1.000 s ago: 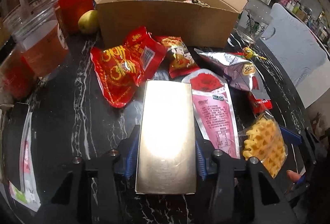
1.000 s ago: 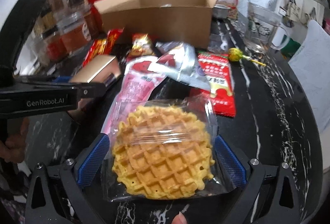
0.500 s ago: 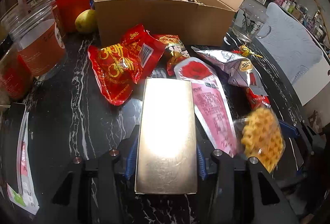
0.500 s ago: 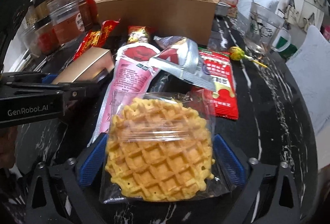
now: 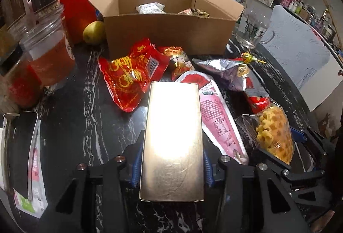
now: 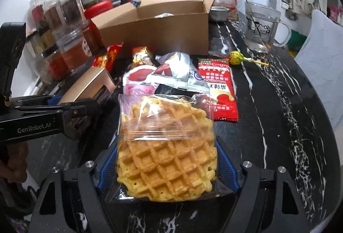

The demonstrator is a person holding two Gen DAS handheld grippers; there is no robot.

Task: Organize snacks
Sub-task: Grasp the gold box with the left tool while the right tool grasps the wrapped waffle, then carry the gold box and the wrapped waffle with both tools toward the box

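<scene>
My left gripper is shut on a shiny gold box, held lengthwise just above the black marble table. In the right wrist view the gold box sticks out at the left. The jaws of my right gripper are closing on a bagged waffle, and the blue pads press on the bag's sides. The left wrist view shows the waffle tilted up off the table at the right. An open cardboard box with a few snacks inside stands at the back.
Loose on the table are red packets, a pink pouch, a silver packet, a red sachet and a lollipop. Jars and a pear stand left, a glass mug right. A phone lies near left.
The right gripper's jaws have narrowed onto the waffle bag, which now tilts up off the table. The left gripper keeps the gold box in almost the same place.
</scene>
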